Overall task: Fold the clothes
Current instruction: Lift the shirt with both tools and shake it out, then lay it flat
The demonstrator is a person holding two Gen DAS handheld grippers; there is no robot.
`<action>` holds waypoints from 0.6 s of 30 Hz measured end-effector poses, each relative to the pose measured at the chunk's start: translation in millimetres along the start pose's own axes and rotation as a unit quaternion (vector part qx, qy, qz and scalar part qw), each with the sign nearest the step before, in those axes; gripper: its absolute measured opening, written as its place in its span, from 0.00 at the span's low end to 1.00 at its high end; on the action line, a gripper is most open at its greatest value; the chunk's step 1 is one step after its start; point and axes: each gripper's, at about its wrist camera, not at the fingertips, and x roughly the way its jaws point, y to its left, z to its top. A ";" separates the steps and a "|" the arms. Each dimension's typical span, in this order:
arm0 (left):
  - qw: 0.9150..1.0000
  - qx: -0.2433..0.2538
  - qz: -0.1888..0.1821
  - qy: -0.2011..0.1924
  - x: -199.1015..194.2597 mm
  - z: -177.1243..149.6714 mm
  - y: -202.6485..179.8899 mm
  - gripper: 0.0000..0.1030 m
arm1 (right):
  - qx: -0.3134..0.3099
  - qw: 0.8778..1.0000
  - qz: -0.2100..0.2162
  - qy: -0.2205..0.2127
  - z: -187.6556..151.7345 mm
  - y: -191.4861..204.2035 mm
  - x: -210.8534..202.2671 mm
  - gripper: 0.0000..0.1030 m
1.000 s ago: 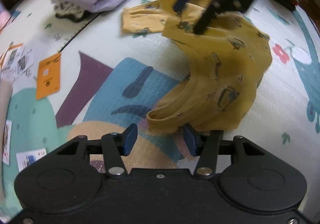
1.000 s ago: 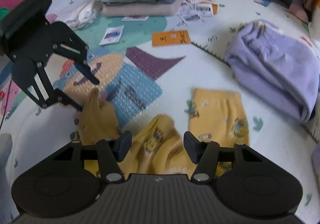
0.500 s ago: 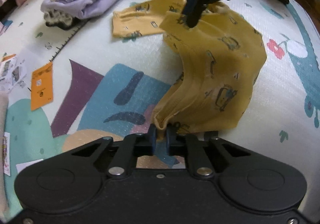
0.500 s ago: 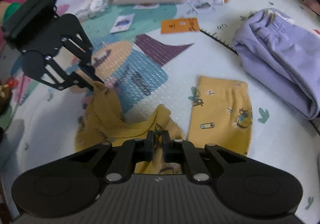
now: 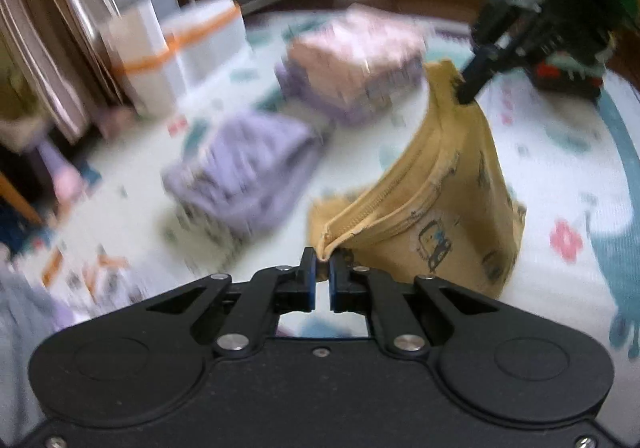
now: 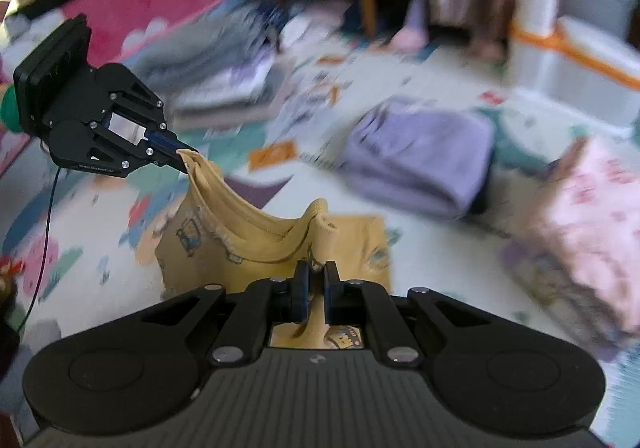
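Yellow printed garment (image 5: 448, 184) hangs above the play mat (image 5: 560, 176), pinched by left gripper (image 5: 321, 271) and right gripper (image 6: 315, 282)

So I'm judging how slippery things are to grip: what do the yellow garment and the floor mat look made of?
The yellow garment looks like soft matte knit, probably cotton: ribbed stitched hem, limp drape, printed cartoons. The floor mat looks like printed foam or vinyl, slightly glossy; motion blur leaves its texture uncertain.
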 end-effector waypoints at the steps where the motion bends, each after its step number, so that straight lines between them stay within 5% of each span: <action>1: 1.000 0.005 0.009 -0.010 -4.4 9.3 0.0 0.04 | 0.004 1.000 -0.010 -0.015 1.8 -1.1 -12.6 0.09; 14: 0.980 0.070 0.123 -0.138 -63.8 123.4 0.4 0.04 | 0.030 0.976 -0.087 -0.198 44.5 -27.0 -137.4 0.08; 18: 0.975 0.091 0.125 -0.158 -78.2 130.1 -4.2 0.04 | 0.029 0.968 -0.089 -0.233 47.0 -26.6 -163.9 0.08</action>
